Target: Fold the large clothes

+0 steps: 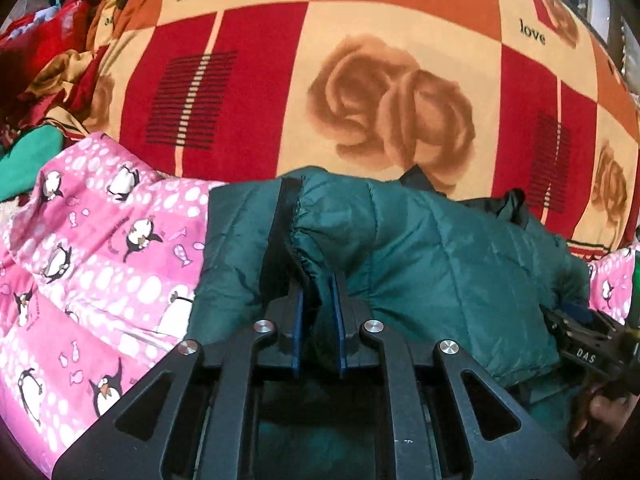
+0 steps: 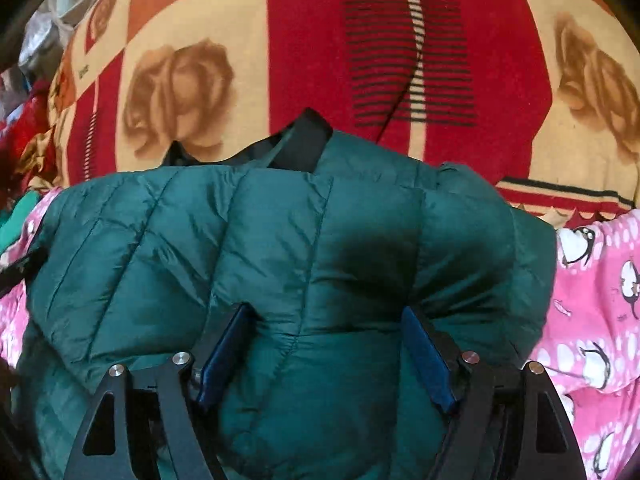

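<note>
Risk: slippery jacket could slide out | left gripper clenched on its cuff | right gripper released, jacket bulging between spread fingers.

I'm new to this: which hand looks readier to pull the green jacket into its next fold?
Probably the left. Its tongs are shut on a gathered edge of the green jacket, while the right tongs stand open, straddling the padding without gripping.
</note>
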`<state>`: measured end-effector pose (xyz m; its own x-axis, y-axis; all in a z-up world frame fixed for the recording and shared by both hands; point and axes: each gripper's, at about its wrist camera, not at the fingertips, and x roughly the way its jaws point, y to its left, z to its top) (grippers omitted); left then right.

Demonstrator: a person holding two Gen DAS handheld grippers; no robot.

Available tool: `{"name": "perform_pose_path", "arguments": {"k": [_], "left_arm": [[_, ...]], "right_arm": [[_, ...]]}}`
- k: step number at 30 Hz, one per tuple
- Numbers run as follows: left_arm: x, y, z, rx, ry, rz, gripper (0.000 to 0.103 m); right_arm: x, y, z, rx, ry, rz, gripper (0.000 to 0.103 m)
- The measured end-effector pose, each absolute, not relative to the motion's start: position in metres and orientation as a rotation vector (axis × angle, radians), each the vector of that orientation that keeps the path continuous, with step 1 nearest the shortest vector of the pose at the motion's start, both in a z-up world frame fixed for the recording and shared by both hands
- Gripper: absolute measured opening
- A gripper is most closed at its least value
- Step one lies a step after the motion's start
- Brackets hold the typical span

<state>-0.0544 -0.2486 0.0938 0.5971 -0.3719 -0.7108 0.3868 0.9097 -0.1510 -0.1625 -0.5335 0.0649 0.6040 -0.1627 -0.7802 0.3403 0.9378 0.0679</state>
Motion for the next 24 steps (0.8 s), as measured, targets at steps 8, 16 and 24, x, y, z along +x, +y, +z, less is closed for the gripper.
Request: {"name": "perform_pose_path", "arguments": {"k": [8,16,24], "left_arm": [[-0.06,-0.236,0.114,-0.016,0.771,-0.418,0.07],[-0.06,-0.248,0.114,0.057,0.726,-0.396,0.075],[-0.045,-0.256,0.084,0.102,0.797,-0.357,0.075]], "right_arm": [[-0.181,-0.526,0.111,0.26,0.789,-0.26,0.076],[-0.143,-0.471,0.112,0.177,0.823,-0.157,0.076],[-0.124,-0.461,0.069,0.143,0.867,-0.189,0.077]]}}
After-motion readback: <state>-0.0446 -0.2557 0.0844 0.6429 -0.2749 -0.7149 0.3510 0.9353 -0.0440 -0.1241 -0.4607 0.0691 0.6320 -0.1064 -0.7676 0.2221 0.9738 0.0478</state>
